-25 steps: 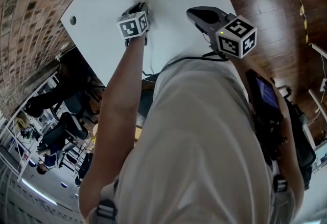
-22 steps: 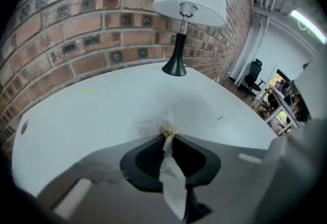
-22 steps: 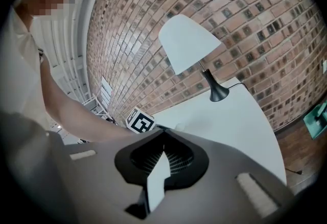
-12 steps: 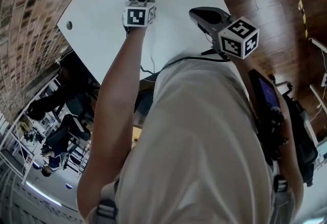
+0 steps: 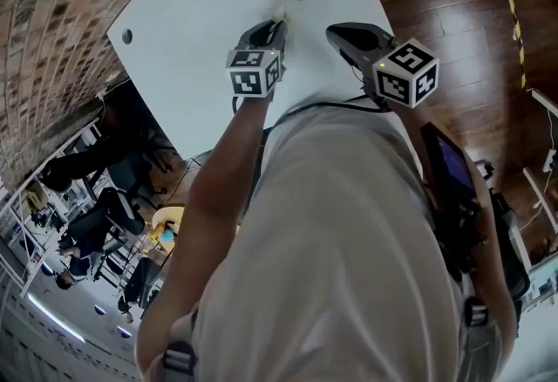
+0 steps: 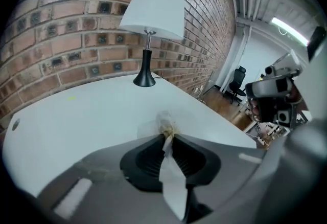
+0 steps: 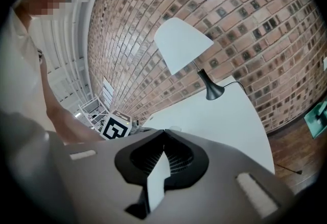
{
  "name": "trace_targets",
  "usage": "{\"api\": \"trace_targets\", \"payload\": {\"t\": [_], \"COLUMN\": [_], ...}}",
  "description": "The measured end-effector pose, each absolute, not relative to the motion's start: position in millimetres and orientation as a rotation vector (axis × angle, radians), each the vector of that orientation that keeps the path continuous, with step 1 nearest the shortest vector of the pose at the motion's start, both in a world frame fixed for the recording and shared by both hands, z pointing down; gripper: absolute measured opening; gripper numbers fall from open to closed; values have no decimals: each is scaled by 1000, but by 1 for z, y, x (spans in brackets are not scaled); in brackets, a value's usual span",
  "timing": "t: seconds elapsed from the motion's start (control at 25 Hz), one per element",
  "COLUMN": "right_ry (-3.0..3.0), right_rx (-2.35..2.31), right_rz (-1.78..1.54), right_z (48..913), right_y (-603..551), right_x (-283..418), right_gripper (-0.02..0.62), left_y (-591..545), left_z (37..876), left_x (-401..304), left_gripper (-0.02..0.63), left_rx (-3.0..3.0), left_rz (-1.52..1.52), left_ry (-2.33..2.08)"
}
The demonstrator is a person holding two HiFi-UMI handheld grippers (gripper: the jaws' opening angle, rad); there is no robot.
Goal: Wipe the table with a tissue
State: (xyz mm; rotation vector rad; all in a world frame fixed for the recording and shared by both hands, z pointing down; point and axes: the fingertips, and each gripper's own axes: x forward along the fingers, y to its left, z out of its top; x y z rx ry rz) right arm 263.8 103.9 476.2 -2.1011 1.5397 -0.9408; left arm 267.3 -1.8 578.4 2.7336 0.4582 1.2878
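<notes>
The left gripper (image 6: 165, 138) has its two dark jaws pressed together on a small crumpled white paper tissue (image 6: 164, 125). Only a little wad, slightly yellowed where it is squeezed, sticks out past the tips. The gripper slopes downward, so the wad meets the smooth white tabletop (image 6: 76, 120). This seems to be the point of the grip: the paper rubs the surface, not the plastic. A pinch this close to the tips probably keeps the soft paper from folding back under pressure.

The tissue sits on the open part of the tabletop. It is well away from the far edge, where a table lamp with a white shade and a black stem and base (image 6: 153, 10) stands against the red brick wall (image 6: 61, 28). In the head view it lies nearer the person's own edge and the right edge than the left corner.

The right gripper (image 7: 164, 132) hangs just above the tabletop beside the left one. Its jaws meet at the tips with nothing between them. It looks parked there, so the wiping path stays free.

Wiping appears to be under way, with most of the surface within reach of further strokes.
</notes>
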Motion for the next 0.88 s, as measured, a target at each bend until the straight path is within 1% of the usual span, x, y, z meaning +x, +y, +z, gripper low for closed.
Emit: {"api": "trace_targets", "payload": {"t": [0.2, 0.44, 0.68, 0.88], "right_ry": [1581, 1555, 1482, 1434], "right_rx": [-2078, -2080, -2083, -2096], "right_rz": [-937, -925, -936, -919], "right_z": [478, 476, 483, 485], "right_y": [88, 100, 125, 133], "right_x": [261, 266, 267, 275], "right_gripper": [8, 9, 8, 9], "left_y": [-20, -35, -22, -12], "left_z": [583, 603, 613, 614], "left_x": [257, 280, 304, 316], "left_gripper": [57, 57, 57, 55], "left_rx": [2731, 2738, 2716, 2791], "left_rz": [1318, 1427, 1440, 1495], "left_ry": [414, 339, 245, 360]}}
